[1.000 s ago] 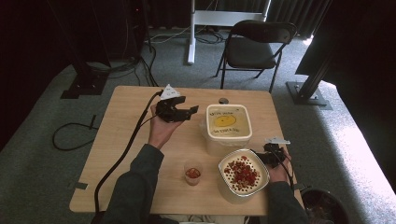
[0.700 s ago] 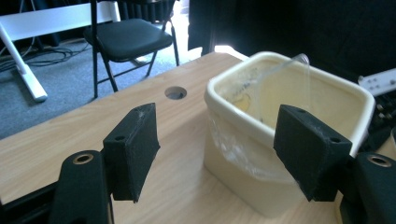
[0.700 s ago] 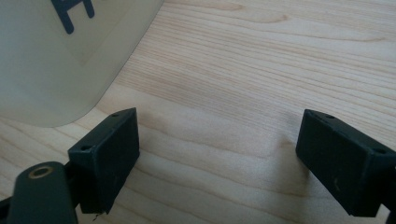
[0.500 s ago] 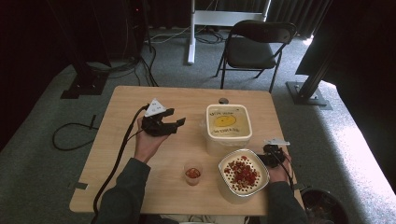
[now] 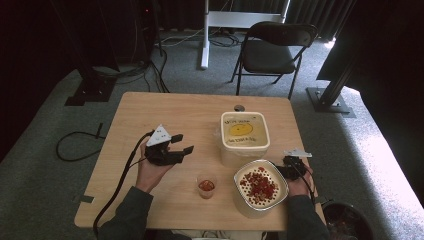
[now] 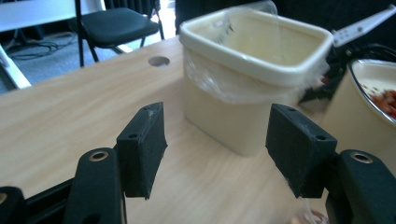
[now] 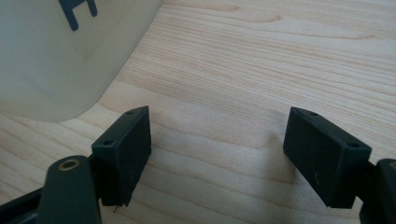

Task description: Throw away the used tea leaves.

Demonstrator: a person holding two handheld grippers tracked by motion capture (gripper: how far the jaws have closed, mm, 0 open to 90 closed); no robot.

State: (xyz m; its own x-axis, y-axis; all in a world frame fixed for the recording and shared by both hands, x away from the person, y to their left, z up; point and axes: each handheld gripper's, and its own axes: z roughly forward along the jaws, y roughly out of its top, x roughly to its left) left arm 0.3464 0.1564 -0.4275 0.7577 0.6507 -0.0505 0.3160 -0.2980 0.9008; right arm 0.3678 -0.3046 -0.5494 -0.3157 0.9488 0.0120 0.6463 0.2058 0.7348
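While your left gripper (image 5: 181, 144) and right gripper (image 7: 217, 154) both gape empty, the table (image 5: 160, 112) carries one cream tub (image 5: 244, 135) mid-right, one bowl (image 5: 260, 186) of red pieces at the near right edge, one small cup (image 5: 206, 185) beside it.

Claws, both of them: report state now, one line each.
Left claw: open, holding nothing.
Right claw: open, holding nothing, low over the table.

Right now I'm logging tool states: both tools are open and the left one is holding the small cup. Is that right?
Not quite. The left tool is open but holds nothing, as the left gripper view shows; the small cup stands alone on the table. The right tool is open too.
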